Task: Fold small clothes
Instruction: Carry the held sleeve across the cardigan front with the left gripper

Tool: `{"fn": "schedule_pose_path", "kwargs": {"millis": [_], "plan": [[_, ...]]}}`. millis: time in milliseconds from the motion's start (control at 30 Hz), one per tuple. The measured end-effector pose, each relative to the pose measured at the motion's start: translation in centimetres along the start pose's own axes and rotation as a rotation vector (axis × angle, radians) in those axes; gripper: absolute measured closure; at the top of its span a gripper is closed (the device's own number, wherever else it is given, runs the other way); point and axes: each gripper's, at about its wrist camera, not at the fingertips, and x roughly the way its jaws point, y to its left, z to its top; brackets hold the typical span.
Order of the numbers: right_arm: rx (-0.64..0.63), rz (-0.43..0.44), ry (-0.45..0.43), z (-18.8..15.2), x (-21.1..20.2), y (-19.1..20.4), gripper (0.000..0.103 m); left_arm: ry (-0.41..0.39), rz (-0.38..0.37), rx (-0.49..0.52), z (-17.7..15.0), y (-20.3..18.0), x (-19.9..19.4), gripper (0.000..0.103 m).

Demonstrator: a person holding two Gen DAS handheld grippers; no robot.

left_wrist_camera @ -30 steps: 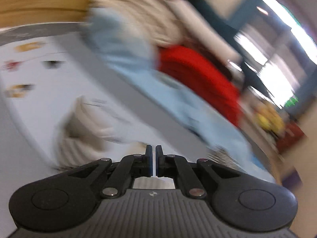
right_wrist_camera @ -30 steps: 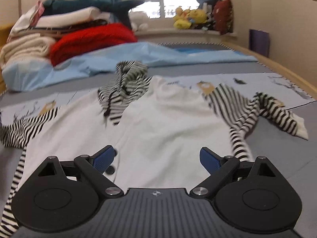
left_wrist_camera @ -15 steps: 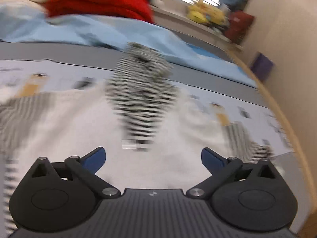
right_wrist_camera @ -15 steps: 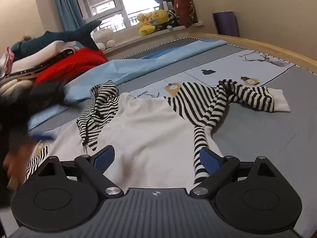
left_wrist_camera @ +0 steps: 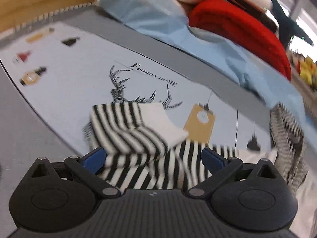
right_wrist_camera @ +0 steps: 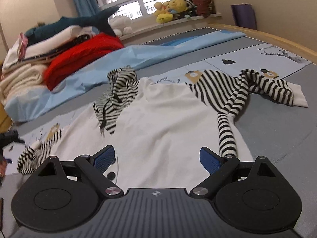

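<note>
A small hoodie lies spread on the printed bed cover, with a white body (right_wrist_camera: 158,123), a striped hood (right_wrist_camera: 118,91) and black-and-white striped sleeves. My left gripper (left_wrist_camera: 153,158) is open just above the crumpled left sleeve (left_wrist_camera: 128,130), whose white cuff (left_wrist_camera: 162,123) lies folded on top. The blue pads do not press on the cloth. My right gripper (right_wrist_camera: 157,158) is open low over the white body, near its hem. The right sleeve (right_wrist_camera: 247,87) trails off to the right, and the left sleeve (right_wrist_camera: 37,154) is bunched at the far left.
A light blue sheet (right_wrist_camera: 138,59) and a pile of folded blankets with a red one (right_wrist_camera: 83,53) lie behind the hoodie. A wooden bed rail (right_wrist_camera: 277,39) runs along the right. Stuffed toys (right_wrist_camera: 170,10) sit on the windowsill.
The left gripper went from shut to wide open, swung from the blanket pile across the hood and dropped onto the left sleeve. The right gripper stayed open and shifted slightly.
</note>
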Motion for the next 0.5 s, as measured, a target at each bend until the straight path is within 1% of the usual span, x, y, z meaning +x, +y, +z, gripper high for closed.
{"fn": "schedule_pose_path", "kwargs": {"millis": [33,100,167,233,267,300,333,367,400,433,500], "plan": [[-0.002,-0.003,0.011,0.0,0.3,0.2,0.009,0.011,-0.014,-0.009,0.3,0.4,0.7,0.000],[0.007,-0.003,0.035,-0.2,1.0,0.6,0.009,0.053,-0.029,0.006,1.1,0.1,2.8,0.000],[0.003,0.009,0.064,-0.4,1.7,1.2,0.009,0.074,-0.002,0.041,0.7,-0.5,4.2,0.000],[-0.028,0.010,0.078,-0.7,2.2,2.0,0.009,0.079,0.022,0.067,0.4,-0.7,5.2,0.002],[-0.047,0.010,0.081,-0.8,2.4,2.3,0.009,0.084,0.032,0.082,0.3,-0.8,5.7,0.007],[-0.066,0.007,0.079,-0.9,2.5,2.6,0.010,0.085,0.034,0.101,0.2,-0.8,5.9,0.043],[-0.080,0.001,0.077,-1.0,2.6,2.9,0.010,0.090,0.019,0.109,0.4,-0.6,6.0,0.074],[-0.092,-0.006,0.076,-1.1,2.6,3.0,0.010,0.096,-0.001,0.082,0.7,0.2,5.6,0.076],[-0.099,-0.009,0.075,-1.1,2.6,3.1,0.010,0.093,-0.024,0.033,1.1,1.2,5.1,0.088],[-0.101,-0.008,0.073,-1.1,2.6,3.1,0.010,0.081,-0.039,-0.016,1.6,2.2,4.3,0.089],[-0.098,-0.003,0.071,-1.0,2.5,3.0,0.010,0.061,-0.045,-0.064,2.7,3.7,2.5,0.090]]}}
